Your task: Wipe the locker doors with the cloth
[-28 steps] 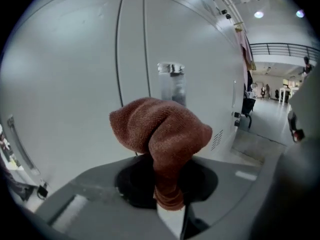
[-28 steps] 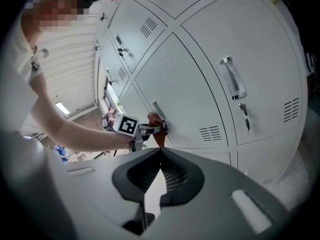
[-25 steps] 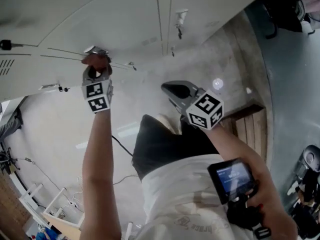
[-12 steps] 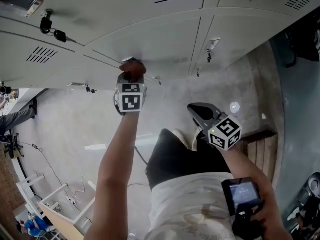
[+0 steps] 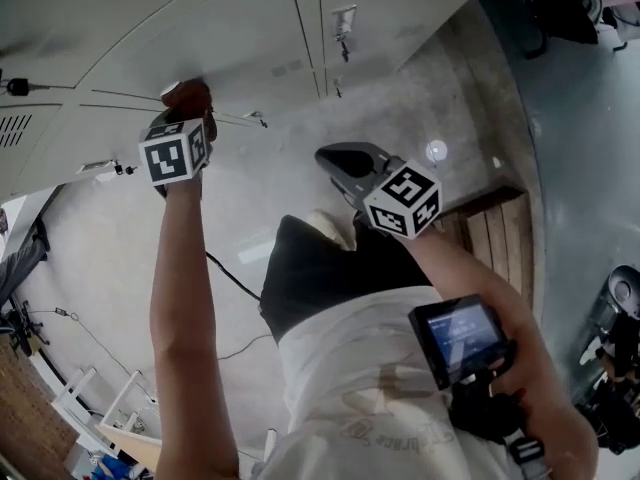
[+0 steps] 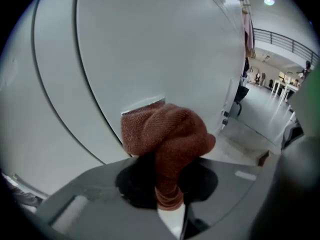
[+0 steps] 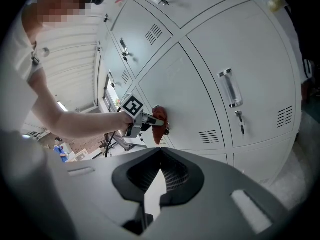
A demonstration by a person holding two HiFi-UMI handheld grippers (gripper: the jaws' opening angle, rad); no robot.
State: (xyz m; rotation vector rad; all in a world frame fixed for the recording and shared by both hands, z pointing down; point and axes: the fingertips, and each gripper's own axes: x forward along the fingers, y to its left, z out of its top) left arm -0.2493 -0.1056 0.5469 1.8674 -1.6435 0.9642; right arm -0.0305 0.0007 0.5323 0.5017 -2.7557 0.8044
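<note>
My left gripper (image 5: 180, 118) is shut on a reddish-brown knitted cloth (image 5: 187, 95). It holds the cloth against a pale grey locker door (image 5: 230, 38), close to the seam between two doors. In the left gripper view the bunched cloth (image 6: 165, 134) bulges out past the left gripper (image 6: 167, 194) and touches the door (image 6: 150, 49). My right gripper (image 5: 345, 163) hangs lower, away from the lockers, with its jaws shut on nothing. The right gripper (image 7: 160, 154) view shows the left gripper (image 7: 145, 120) and the cloth (image 7: 159, 124) on the door (image 7: 200, 94).
Handles with locks stick out of the neighbouring doors (image 5: 343, 20) (image 7: 229, 89). A wooden pallet (image 5: 500, 238) lies on the concrete floor at the right. A cable (image 5: 230, 278) runs across the floor. A small screen device (image 5: 455, 340) hangs at my chest.
The head view swung right and then back left. My left gripper keeps the cloth on the door near the same seam. The right gripper stays low and shut.
</note>
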